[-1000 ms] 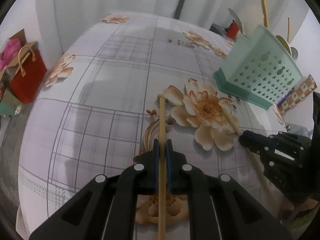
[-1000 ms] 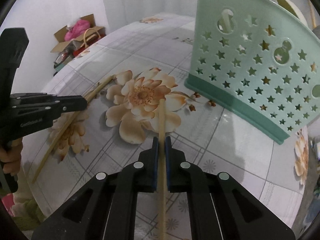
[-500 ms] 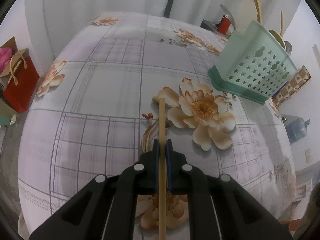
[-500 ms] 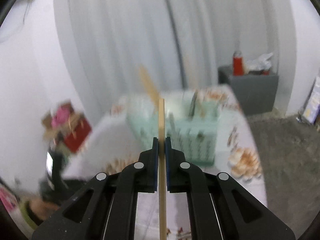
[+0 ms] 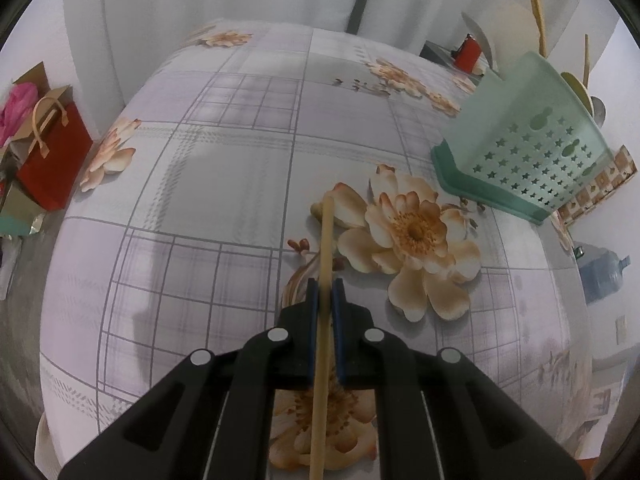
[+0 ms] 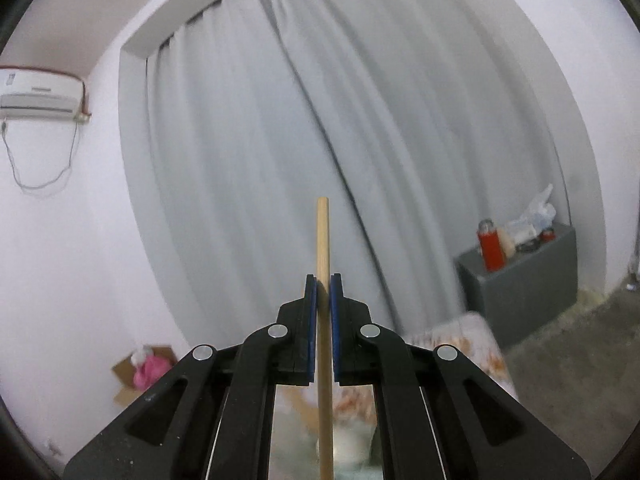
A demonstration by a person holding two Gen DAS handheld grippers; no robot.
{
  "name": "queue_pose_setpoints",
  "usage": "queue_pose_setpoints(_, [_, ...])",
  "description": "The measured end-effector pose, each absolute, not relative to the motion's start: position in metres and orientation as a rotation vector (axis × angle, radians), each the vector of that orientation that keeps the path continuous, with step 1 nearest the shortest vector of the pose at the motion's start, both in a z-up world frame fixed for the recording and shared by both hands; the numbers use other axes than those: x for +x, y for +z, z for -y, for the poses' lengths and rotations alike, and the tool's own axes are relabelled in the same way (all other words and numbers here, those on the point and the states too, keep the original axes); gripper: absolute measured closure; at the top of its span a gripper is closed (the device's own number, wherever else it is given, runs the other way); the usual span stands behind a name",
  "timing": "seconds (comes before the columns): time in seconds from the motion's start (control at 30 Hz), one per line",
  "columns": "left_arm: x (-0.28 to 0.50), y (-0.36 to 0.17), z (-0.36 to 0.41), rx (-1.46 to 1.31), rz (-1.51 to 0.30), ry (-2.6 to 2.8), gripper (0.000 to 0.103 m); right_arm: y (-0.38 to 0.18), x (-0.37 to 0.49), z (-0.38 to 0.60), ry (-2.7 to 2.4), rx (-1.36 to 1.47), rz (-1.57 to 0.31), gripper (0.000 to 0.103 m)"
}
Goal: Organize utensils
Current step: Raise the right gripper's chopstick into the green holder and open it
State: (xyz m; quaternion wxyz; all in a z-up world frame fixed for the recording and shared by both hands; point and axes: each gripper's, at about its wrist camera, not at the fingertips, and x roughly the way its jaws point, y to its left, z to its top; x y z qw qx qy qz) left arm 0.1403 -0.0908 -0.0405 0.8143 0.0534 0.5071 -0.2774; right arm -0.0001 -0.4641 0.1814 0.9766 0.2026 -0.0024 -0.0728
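**Chopsticks lifted, holder awaits**

My right gripper (image 6: pixel 323 280) pinches a chopstick (image 6: pixel 322 240), raised since a second ago from the flowered table (image 5: pixel 240 184) to face the curtain (image 6: pixel 320 100). My left gripper (image 5: pixel 325 286) clamps its own chopstick (image 5: pixel 326 240) over the cloth, unmoved. Next, I judge: tip the raised stick into the green holder (image 5: pixel 528 144).

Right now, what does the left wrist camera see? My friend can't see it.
The left gripper pinches a wooden chopstick over a flowery tablecloth. A green utensil holder with star holes stands at the right.
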Motion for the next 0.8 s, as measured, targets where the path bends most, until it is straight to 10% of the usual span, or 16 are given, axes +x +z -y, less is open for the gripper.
queue_pose_setpoints(0.8, [0.138,-0.042,0.095,0.154,-1.061,-0.567,0.096,0.112,0.034,0.492,-0.168,0.431,-0.093,0.098])
